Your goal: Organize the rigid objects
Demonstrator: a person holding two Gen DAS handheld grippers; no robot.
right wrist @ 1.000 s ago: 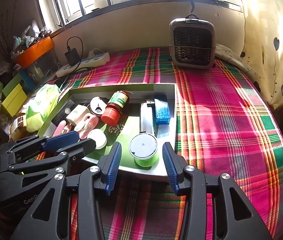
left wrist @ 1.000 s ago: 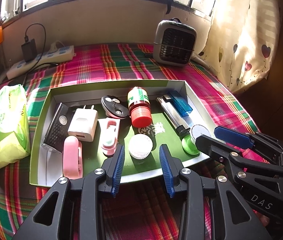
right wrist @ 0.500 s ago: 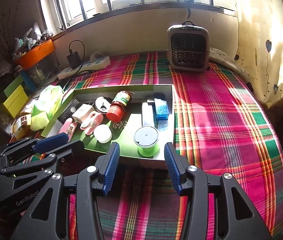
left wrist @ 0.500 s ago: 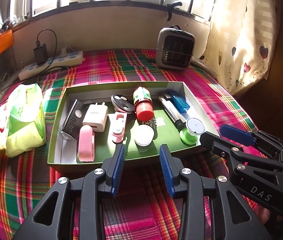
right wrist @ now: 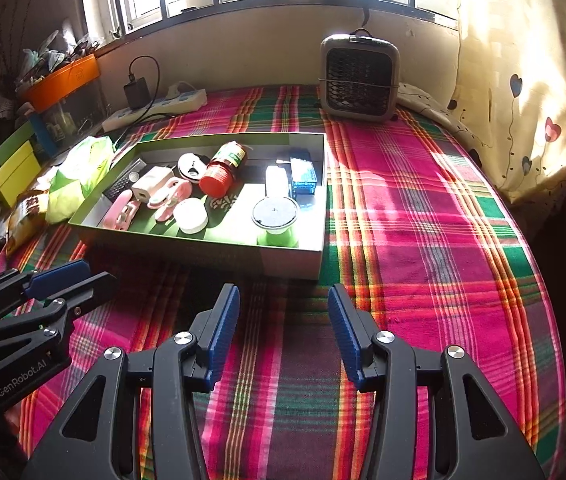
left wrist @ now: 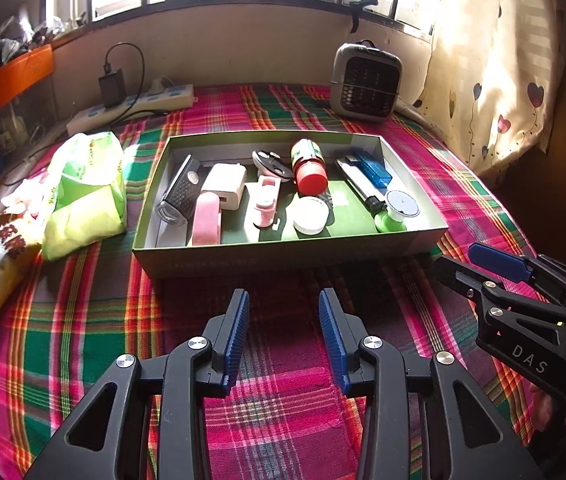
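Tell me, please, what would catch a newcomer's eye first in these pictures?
Probably the shallow green cardboard box in the middle of the bright pink-and-green plaid cloth, packed with small items such as a red-capped bottle. Next, the open left tongs and right tongs hovering empty before it, and the grey mesh-fronted fan heater under the window.

Both the left claw (left wrist: pixel 283 336) and the right claw (right wrist: pixel 283 332) hover level, side by side, jaws apart and empty.

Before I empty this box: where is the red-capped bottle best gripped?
Probably across the labelled body of the red-capped bottle, from above with the left gripper. It lies on its side, cap toward you, so its round sides are exposed, though neighbours crowd it.
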